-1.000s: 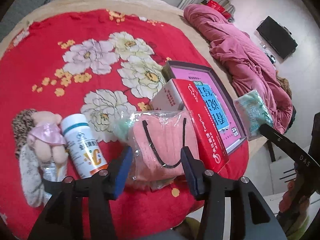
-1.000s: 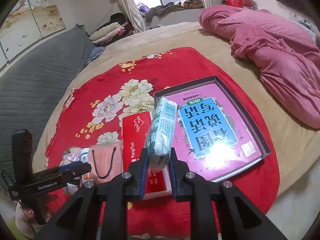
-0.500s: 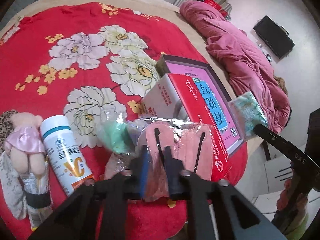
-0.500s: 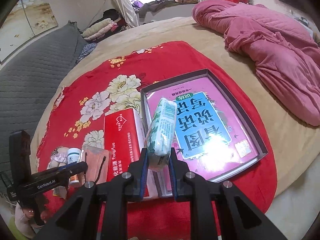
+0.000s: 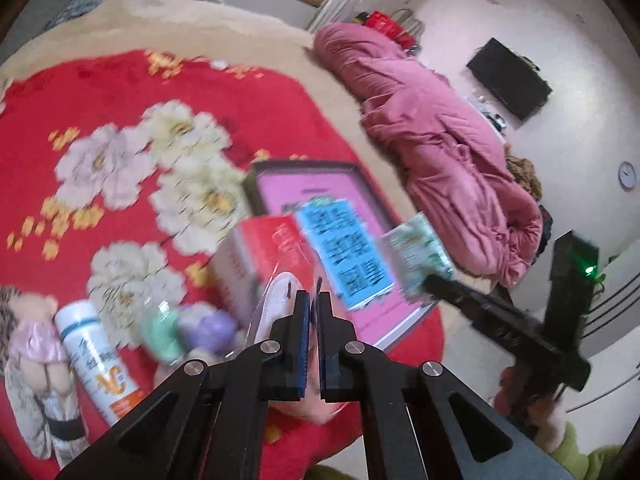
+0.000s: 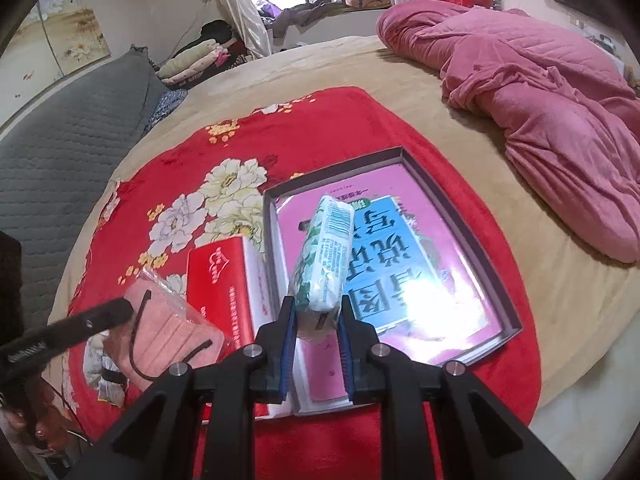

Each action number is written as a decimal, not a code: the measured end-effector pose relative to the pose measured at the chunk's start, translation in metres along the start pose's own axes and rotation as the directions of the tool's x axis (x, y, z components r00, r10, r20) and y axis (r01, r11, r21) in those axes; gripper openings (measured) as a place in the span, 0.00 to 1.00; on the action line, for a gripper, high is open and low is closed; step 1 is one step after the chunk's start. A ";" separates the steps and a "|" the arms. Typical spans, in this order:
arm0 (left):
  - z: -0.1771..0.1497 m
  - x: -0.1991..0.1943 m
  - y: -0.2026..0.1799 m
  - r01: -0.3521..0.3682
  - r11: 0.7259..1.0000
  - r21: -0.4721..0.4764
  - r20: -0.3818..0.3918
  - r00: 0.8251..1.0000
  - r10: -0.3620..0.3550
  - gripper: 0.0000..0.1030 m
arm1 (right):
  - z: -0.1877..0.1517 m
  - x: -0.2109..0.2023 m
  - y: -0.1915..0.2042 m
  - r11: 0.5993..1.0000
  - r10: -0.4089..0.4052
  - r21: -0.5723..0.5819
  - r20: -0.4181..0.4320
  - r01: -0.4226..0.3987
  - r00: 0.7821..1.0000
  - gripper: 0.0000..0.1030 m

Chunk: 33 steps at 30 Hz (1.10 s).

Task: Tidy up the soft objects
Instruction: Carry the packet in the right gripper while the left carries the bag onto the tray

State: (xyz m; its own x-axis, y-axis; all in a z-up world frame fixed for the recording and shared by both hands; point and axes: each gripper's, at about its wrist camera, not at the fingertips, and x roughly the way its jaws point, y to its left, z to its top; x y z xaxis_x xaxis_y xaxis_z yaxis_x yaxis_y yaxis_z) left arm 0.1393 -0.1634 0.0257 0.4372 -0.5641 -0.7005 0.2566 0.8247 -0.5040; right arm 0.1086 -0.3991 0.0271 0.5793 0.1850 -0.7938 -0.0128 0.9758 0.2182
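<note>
My left gripper is shut on a clear pack of pink face masks, seen edge-on in the left wrist view and lifted off the red floral blanket. My right gripper is shut on a green-and-white tissue pack, held upright above the near left corner of an open grey box. A pink and blue book lies in that box. A red tissue box stands beside the box's left wall. The held tissue pack also shows at the right of the left wrist view.
On the blanket at the left lie a white bottle, a small teddy bear and a clear bag with green and purple soft items. A pink quilt is bunched on the bed's right side.
The left gripper's jaws closed on the mask pack and lifted it off the blanket. The right gripper carried the tissue pack closer over the open box.
</note>
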 end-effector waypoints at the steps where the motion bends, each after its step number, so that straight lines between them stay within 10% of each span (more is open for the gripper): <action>1: 0.004 0.001 -0.008 0.012 1.000 0.014 0.004 1.000 -0.012 0.03 | 0.002 -0.002 -0.005 1.000 -0.003 0.003 0.004 0.003 1.000 0.19; 11: 0.030 0.048 -0.071 0.044 0.995 0.089 -0.028 0.999 -0.042 0.03 | 0.012 -0.010 -0.051 0.999 -0.032 0.036 0.014 0.032 0.999 0.19; 33: -0.001 0.157 -0.111 -0.122 0.974 0.192 -0.136 0.979 0.149 0.03 | -0.015 0.051 -0.111 0.995 0.052 0.092 -0.139 -0.039 0.989 0.19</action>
State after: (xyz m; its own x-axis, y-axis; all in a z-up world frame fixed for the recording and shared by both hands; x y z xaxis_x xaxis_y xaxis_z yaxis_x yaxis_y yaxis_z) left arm 0.1791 -0.3434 -0.0287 0.3490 -0.4348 -0.8301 0.3623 0.8796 -0.3084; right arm 0.1273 -0.4962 -0.0463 0.4591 0.2498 -0.8526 0.0400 0.9529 0.3007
